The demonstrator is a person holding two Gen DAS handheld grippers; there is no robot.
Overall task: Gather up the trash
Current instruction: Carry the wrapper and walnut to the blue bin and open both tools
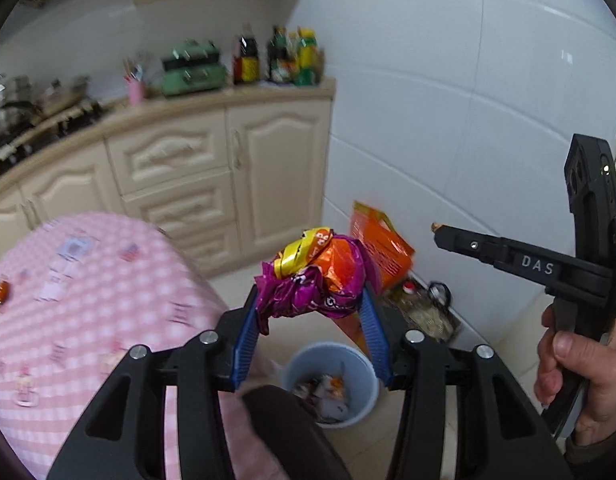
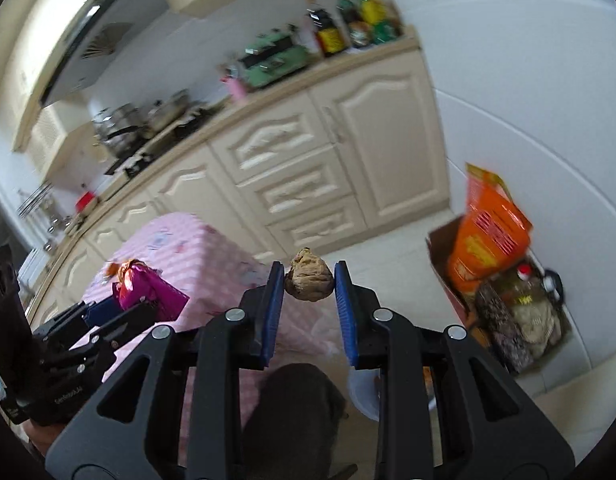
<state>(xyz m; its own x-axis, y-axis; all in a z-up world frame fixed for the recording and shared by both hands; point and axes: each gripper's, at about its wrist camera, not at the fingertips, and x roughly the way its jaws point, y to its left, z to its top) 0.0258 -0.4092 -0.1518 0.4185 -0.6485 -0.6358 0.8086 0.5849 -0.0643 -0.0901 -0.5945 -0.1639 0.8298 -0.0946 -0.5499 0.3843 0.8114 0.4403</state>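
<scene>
Left gripper [image 1: 311, 300] pinches a crumpled wrapper [image 1: 315, 276] right above the bin [image 1: 331, 384], probably lined up to drop. Right gripper [image 2: 309, 280] clamps a brown lump [image 2: 309, 280], held off the floor, likely binned next.

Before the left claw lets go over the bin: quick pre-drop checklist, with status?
1. Left claw grips the crumpled purple and orange foil wrapper: ok.
2. Wrapper above the pale blue plastic bin on the floor: cannot tell; the bin shows lower in the left wrist view, but true overhead alignment is unclear.
3. Bin has room: ok, trash lies low inside.
4. Right claw holds the small brown wrinkled lump: ok.
5. Right claw clear of the drop path: ok, off to the right side.
6. Pink checked tablecloth edge clear of the bin: cannot tell.
</scene>
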